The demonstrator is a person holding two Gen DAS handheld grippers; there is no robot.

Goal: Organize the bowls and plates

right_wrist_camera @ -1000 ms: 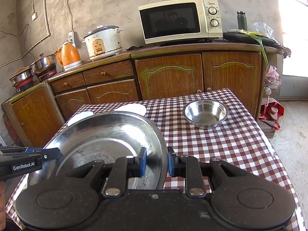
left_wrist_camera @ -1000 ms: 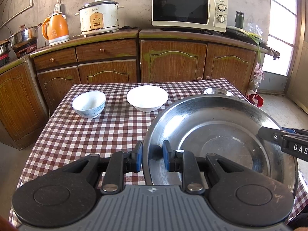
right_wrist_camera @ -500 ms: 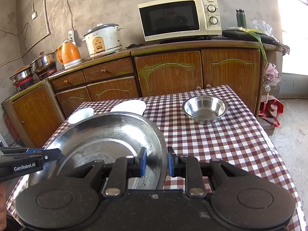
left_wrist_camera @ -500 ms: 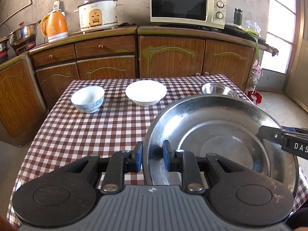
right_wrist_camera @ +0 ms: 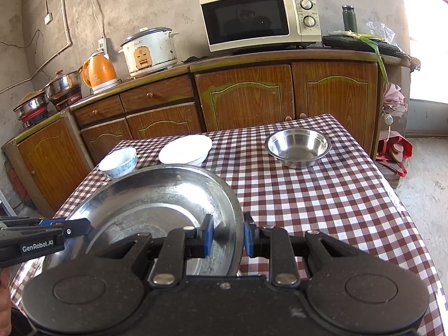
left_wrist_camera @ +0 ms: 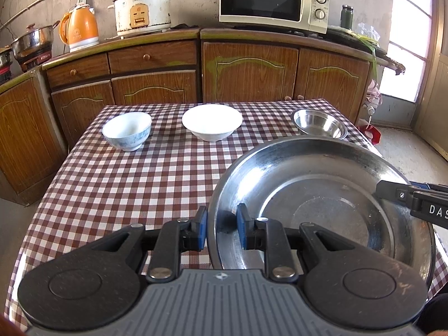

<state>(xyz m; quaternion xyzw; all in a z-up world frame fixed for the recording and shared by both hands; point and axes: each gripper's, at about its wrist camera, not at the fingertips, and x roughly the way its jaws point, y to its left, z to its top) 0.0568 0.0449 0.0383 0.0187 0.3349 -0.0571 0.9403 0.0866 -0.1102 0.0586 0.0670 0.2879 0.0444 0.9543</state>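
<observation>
A large steel plate (left_wrist_camera: 322,204) (right_wrist_camera: 156,196) hangs above the near part of the checkered table (left_wrist_camera: 140,184). My left gripper (left_wrist_camera: 222,225) is shut on its left rim. My right gripper (right_wrist_camera: 226,233) is shut on its right rim. A blue-patterned white bowl (left_wrist_camera: 127,130) (right_wrist_camera: 119,161), a wide white bowl (left_wrist_camera: 212,121) (right_wrist_camera: 186,149) and a small steel bowl (left_wrist_camera: 319,124) (right_wrist_camera: 298,147) stand in a row at the table's far side.
Wooden cabinets (left_wrist_camera: 246,72) run behind the table, carrying a microwave (left_wrist_camera: 273,1), a rice cooker (left_wrist_camera: 142,11) and an orange kettle (left_wrist_camera: 79,28). Pots stand on a stove (right_wrist_camera: 47,98) at the left. A bright doorway (left_wrist_camera: 411,28) is on the right.
Both grippers and the plate have risen and drawn back a little from the far bowls; more of the table shows. The grip on the plate is unchanged.
</observation>
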